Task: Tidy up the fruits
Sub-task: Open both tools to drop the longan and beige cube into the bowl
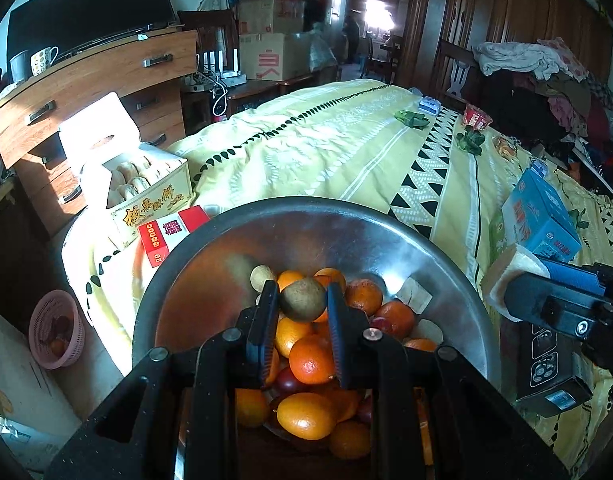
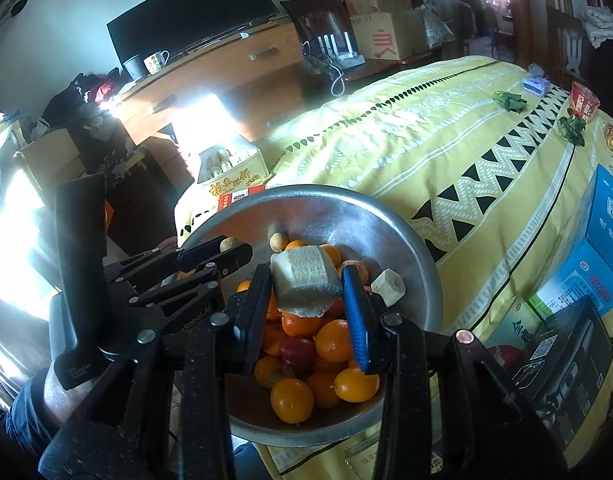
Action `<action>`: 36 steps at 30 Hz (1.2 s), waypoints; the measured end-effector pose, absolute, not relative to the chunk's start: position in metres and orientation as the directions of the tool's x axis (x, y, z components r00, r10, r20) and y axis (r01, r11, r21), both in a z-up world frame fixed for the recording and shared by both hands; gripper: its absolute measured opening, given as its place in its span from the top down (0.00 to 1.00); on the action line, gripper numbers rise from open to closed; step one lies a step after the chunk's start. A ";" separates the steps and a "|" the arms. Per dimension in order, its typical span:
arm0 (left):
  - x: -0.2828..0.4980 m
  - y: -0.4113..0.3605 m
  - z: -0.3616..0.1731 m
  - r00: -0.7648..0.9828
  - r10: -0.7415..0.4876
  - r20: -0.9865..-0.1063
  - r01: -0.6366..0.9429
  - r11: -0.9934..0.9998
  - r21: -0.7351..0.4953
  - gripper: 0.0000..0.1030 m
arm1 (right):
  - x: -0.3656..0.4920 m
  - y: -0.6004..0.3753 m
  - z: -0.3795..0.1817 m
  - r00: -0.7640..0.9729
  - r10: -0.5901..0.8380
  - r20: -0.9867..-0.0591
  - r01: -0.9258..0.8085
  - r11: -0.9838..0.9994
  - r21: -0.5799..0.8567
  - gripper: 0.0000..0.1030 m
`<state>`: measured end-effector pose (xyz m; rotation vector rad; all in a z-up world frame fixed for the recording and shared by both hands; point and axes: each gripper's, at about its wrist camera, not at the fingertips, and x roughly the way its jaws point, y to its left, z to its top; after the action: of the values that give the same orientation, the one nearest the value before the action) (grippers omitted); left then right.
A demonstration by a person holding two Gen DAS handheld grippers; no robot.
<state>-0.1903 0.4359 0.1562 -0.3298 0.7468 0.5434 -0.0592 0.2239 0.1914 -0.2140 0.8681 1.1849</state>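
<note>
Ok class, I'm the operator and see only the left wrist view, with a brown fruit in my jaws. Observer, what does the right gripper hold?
Observer: The right gripper clamps a pale spongy block above the bowl.
Operator: Who holds my left gripper?
Observer: A hand grips the left gripper by its handle, left of the bowl.
Operator: What's beyond that hand?
Observer: An open cardboard box beside the dresser.

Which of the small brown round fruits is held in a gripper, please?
The brown fruit clamped in the left gripper, above the oranges. The other brown one lies loose in the metal bowl, behind it.
</note>
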 end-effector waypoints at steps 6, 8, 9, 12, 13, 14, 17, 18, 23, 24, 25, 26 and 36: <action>-0.190 0.436 0.155 0.605 0.343 -0.718 -0.575 0.813 -0.096 0.77 | -0.059 0.226 0.189 0.102 0.714 -0.693 -0.873 0.398 0.283 0.65; -0.190 0.438 0.155 0.604 0.342 -0.720 -0.577 0.811 -0.098 0.77 | -0.059 0.227 0.188 0.100 0.713 -0.694 -0.871 0.400 0.285 0.65; -0.190 0.438 0.154 0.603 0.341 -0.721 -0.577 0.810 -0.100 0.77 | -0.059 0.227 0.187 0.101 0.712 -0.695 -0.870 0.401 0.285 0.65; -0.190 0.439 0.152 0.601 0.339 -0.724 -0.576 0.812 -0.098 0.77 | -0.058 0.228 0.185 0.101 0.709 -0.698 -0.868 0.405 0.286 0.65; -0.190 0.439 0.152 0.600 0.339 -0.725 -0.576 0.812 -0.098 0.77 | -0.058 0.228 0.184 0.100 0.708 -0.700 -0.868 0.406 0.286 0.65; -0.190 0.439 0.152 0.599 0.339 -0.725 -0.577 0.811 -0.098 0.77 | -0.058 0.229 0.182 0.099 0.706 -0.702 -0.868 0.406 0.285 0.65; -0.190 0.440 0.150 0.597 0.338 -0.727 -0.578 0.811 -0.097 0.77 | -0.059 0.230 0.179 0.099 0.700 -0.708 -0.868 0.409 0.283 0.65; -0.190 0.440 0.150 0.596 0.337 -0.729 -0.578 0.810 -0.098 0.77 | -0.058 0.230 0.178 0.098 0.699 -0.709 -0.867 0.410 0.284 0.65; -0.188 0.442 0.146 0.591 0.330 -0.736 -0.579 0.809 -0.102 0.77 | -0.057 0.230 0.175 0.096 0.696 -0.712 -0.863 0.414 0.288 0.65; -0.188 0.442 0.145 0.591 0.328 -0.737 -0.578 0.810 -0.102 0.77 | -0.057 0.230 0.175 0.095 0.695 -0.713 -0.863 0.415 0.290 0.65; -0.188 0.441 0.145 0.590 0.328 -0.737 -0.578 0.810 -0.102 0.77 | -0.056 0.230 0.174 0.093 0.695 -0.713 -0.861 0.416 0.292 0.65; -0.187 0.441 0.144 0.590 0.327 -0.739 -0.577 0.810 -0.102 0.77 | -0.056 0.230 0.174 0.092 0.694 -0.714 -0.861 0.416 0.293 0.65; -0.186 0.446 0.137 0.572 0.329 -0.752 -0.587 0.804 -0.094 0.77 | -0.054 0.234 0.163 0.085 0.673 -0.735 -0.857 0.426 0.291 0.64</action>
<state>-0.1864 0.4455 0.1373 -0.3537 0.7961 0.5502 -0.0538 0.2338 0.1635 -0.2378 0.9398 1.1565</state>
